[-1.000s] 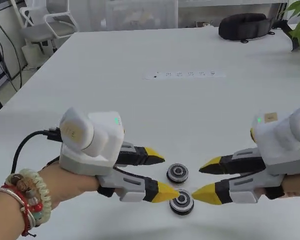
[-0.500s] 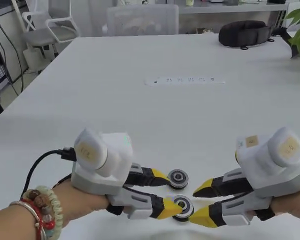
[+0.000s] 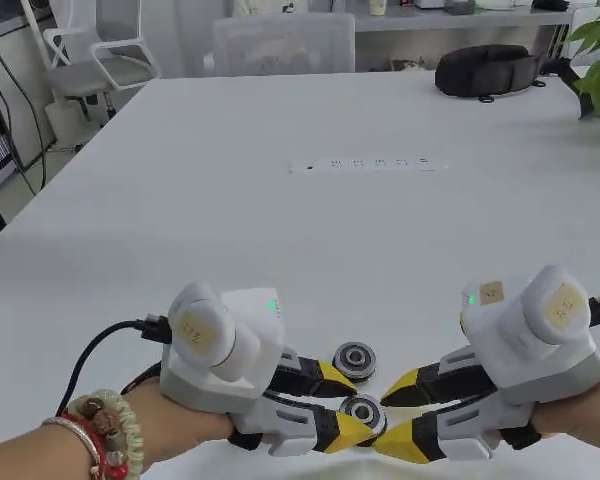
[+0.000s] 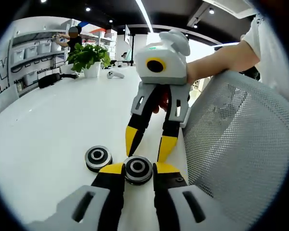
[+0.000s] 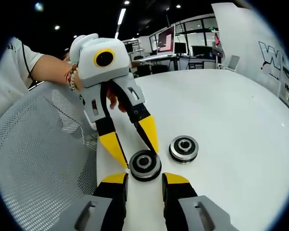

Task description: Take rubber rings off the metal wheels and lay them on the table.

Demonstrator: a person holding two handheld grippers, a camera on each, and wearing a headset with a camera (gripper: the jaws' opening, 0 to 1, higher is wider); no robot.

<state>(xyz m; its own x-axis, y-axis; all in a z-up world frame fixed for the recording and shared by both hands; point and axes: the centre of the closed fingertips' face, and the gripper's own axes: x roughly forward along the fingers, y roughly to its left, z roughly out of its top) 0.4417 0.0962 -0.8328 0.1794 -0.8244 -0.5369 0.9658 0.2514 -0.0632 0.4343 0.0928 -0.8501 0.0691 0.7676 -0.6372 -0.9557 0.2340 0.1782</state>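
Behind white table (image 3: 280, 230), perhaps mesh chair (image 3: 283, 42)

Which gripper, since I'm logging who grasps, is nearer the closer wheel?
Left. The left gripper's jaws straddle the closer wheel; the right gripper's tips sit just short of it.

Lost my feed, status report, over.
Left gripper, right gripper open, flanking near wheel. Ring not off yet. Second wheel beside it, nothing blocking.

Near wheel (image 3: 362, 410) on table (image 3: 280, 230) between left gripper (image 3: 359, 405), right gripper (image 3: 382, 421); far wheel (image 3: 355, 358) behind.
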